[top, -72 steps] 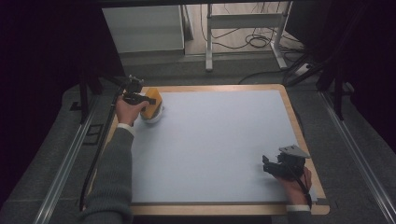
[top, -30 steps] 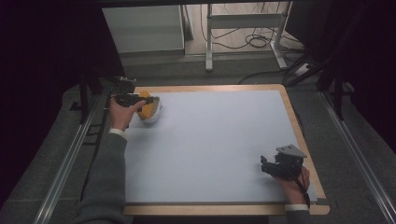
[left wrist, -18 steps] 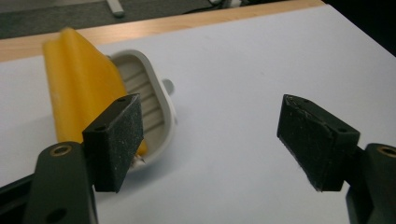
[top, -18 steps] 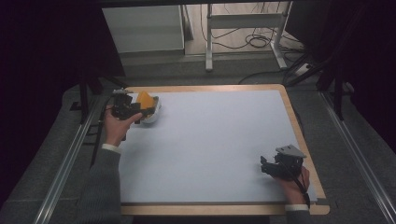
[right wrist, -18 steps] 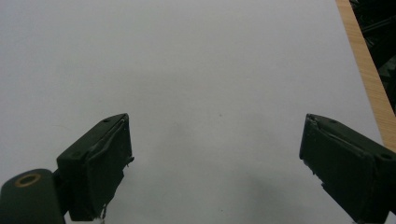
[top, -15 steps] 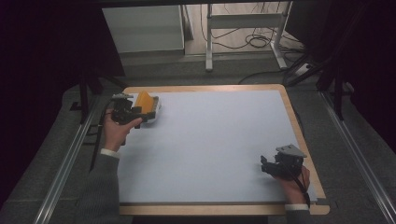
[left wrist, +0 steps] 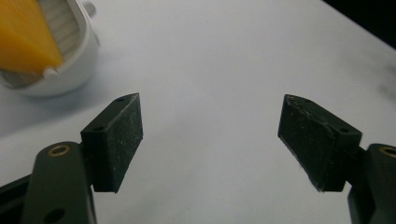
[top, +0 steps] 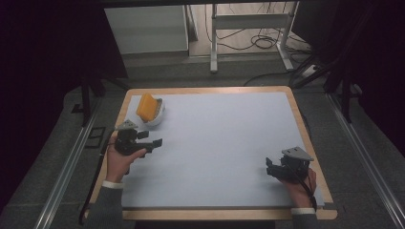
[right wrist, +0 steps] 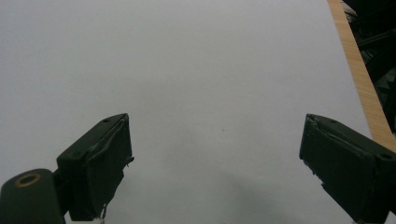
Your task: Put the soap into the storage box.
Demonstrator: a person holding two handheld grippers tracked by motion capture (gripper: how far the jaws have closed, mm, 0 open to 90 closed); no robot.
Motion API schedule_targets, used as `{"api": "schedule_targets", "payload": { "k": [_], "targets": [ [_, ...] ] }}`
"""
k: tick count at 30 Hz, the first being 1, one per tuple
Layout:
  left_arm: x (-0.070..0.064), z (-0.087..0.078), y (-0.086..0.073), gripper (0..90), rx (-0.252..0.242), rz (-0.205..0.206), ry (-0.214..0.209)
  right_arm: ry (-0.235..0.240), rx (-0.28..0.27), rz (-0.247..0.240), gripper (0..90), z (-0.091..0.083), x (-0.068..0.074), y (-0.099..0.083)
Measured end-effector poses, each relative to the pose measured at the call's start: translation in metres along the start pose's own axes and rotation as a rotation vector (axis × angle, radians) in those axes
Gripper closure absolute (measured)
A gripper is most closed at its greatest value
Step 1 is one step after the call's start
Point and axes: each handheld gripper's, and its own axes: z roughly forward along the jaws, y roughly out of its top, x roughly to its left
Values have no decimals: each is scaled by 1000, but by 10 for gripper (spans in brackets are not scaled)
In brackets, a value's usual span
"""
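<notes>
A pale tabletop (top: 219, 148) with a wooden rim takes up the middle of the high view, your 2 forearms entering from the bottom edge. At the upper left of that surface sits a white holder (top: 154, 116) with a yellow sponge (top: 146, 106) standing tilted inside it; in the left gripper view the same white holder (left wrist: 70, 65) and yellow sponge (left wrist: 25, 39) lie at the upper left of the frame. Your left gripper (top: 149, 139) hovers left of centre, just below the holder and apart from it, pointing right across the surface. In its own view the left gripper (left wrist: 210, 135) has its 2 black fingers (left wrist: 116, 140) spread wide, nothing between them but bare surface. Your right gripper (top: 271, 168) rests at the lower right, well apart from the holder, near the wooden edge. Its own view shows the right gripper (right wrist: 215, 168) with fingers (right wrist: 100, 168) likewise spread wide over bare surface.
</notes>
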Motion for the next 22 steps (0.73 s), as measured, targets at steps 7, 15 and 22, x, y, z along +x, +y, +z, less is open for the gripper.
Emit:
{"api": "schedule_targets", "payload": {
  "k": [7,15,22],
  "targets": [
    [-3,4,-27,228,39,-9,-4,0,3,-12,94,0,1,0],
    [-3,7,-39,236,65,6,20,5,-1,-16,94,1,2,0],
    [-4,8,-39,234,66,13,24,21,-27,-28,93,-1,5,3]
  ]
}}
